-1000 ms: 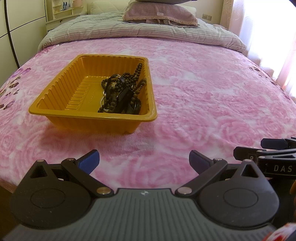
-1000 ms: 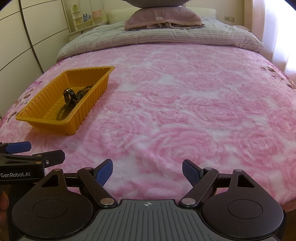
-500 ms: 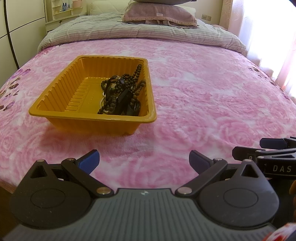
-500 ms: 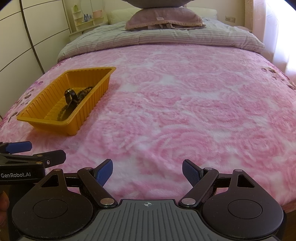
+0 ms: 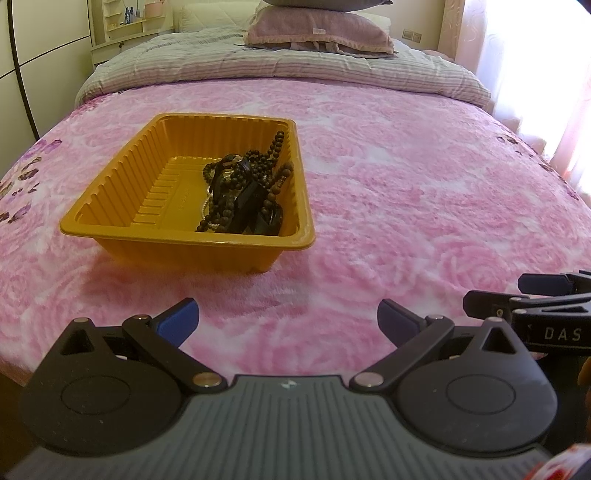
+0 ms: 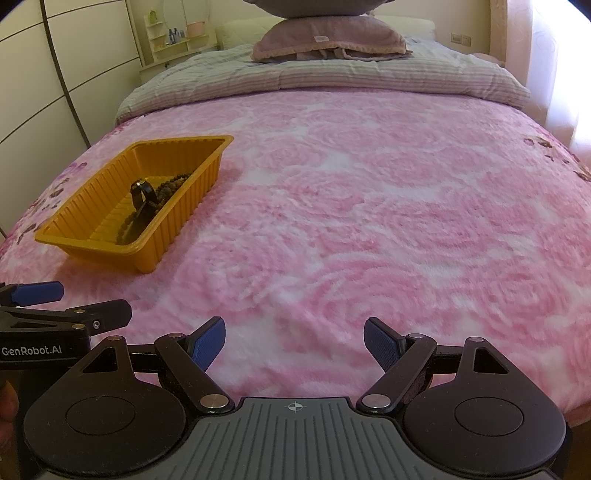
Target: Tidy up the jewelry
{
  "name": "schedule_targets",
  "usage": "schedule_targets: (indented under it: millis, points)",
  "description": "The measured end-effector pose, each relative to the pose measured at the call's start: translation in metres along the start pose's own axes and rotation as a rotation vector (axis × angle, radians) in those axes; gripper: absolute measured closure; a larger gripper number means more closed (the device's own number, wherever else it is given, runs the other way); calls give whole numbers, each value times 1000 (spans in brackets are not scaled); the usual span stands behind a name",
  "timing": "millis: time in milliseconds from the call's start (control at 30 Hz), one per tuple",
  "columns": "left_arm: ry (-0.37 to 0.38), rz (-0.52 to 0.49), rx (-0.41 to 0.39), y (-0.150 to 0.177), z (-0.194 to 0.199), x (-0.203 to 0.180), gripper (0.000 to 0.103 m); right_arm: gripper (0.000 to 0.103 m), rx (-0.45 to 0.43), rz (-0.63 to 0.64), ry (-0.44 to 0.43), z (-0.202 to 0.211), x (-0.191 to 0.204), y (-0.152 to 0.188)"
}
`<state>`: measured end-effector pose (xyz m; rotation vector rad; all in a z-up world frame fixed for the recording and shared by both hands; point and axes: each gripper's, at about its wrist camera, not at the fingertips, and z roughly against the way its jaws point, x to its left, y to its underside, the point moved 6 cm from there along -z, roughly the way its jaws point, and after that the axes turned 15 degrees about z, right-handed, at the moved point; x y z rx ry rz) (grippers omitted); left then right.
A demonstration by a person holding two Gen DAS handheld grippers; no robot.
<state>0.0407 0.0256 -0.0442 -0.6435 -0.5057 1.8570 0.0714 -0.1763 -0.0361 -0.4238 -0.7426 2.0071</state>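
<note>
Looking along the left hand-held gripper, the left wrist view shows its blue-padded fingers spread wide with nothing between them, low over the pink rose-patterned blanket on the bed. Ahead and slightly left sits a yellow tray with ribbed walls. A tangle of dark bead strings and a black strap-like piece lies piled in its right half, some beads leaning up the right wall. The right hand-held gripper shows at the right edge. A striped quilt and pillows lie at the far end.

From the right wrist view, the right hand-held gripper is likewise spread open and holds nothing, above bare blanket. The tray stands well to the left, the beads and the black piece inside it. The left hand-held gripper shows at the lower left.
</note>
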Motion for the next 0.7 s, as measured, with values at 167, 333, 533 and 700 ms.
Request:
schedule_targets:
  millis: [167, 333, 533, 700]
  points:
    - [1, 0, 0, 0, 0, 0, 1, 21, 0, 1, -1, 0, 1, -1]
    - [1, 0, 0, -1, 0, 0, 1, 21, 0, 0, 0, 0, 1, -1]
    - [2, 0, -3, -1, 1, 0, 1, 21, -1, 1, -1, 0, 1, -1]
    - [8, 9, -14, -4, 2, 2, 1, 21, -2, -2, -1, 0, 2, -2]
